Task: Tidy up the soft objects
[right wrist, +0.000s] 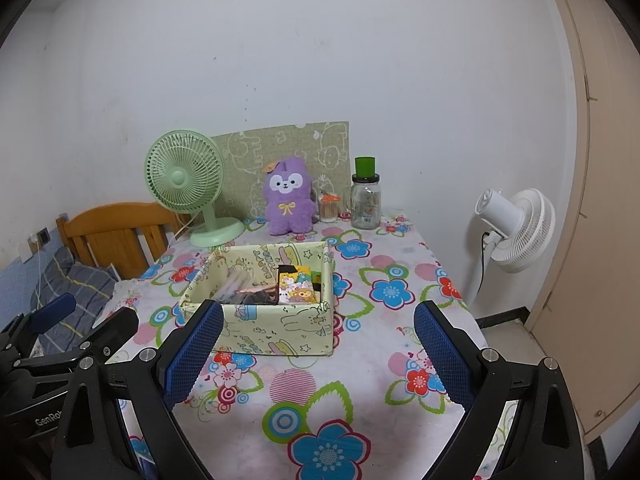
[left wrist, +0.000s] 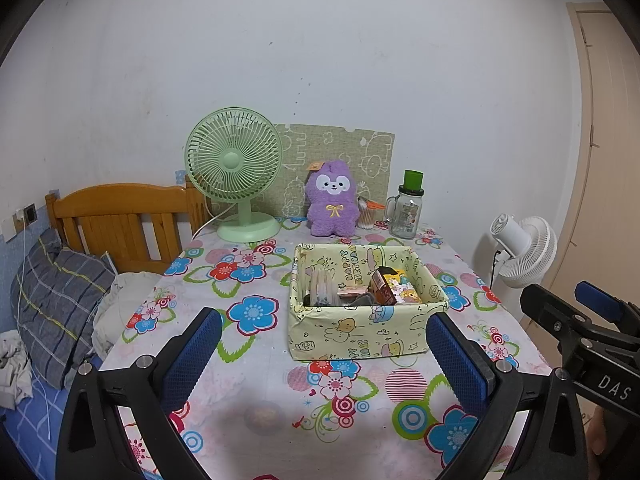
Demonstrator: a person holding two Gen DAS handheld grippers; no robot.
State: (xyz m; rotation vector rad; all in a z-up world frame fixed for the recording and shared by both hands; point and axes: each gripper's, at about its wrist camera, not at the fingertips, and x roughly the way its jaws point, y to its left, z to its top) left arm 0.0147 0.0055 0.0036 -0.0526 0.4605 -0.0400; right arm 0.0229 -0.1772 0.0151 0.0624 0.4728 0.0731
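box (left wrist: 360,336) mid-table; plush (left wrist: 331,200) behind it, fan (left wrist: 234,168) left, jar (left wrist: 408,210) right.

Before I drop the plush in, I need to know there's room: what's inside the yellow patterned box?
The box holds a cartoon-animal packet standing upright, a clear plastic package and pinkish and dark items. Its front wall hides whatever lies lower, so the free space cannot be judged.

My grippers (left wrist: 324,354) (right wrist: 318,344) are black with bumpy blue pads (right wrist: 442,350), shiny screws (right wrist: 489,355) and white letters (left wrist: 615,387).
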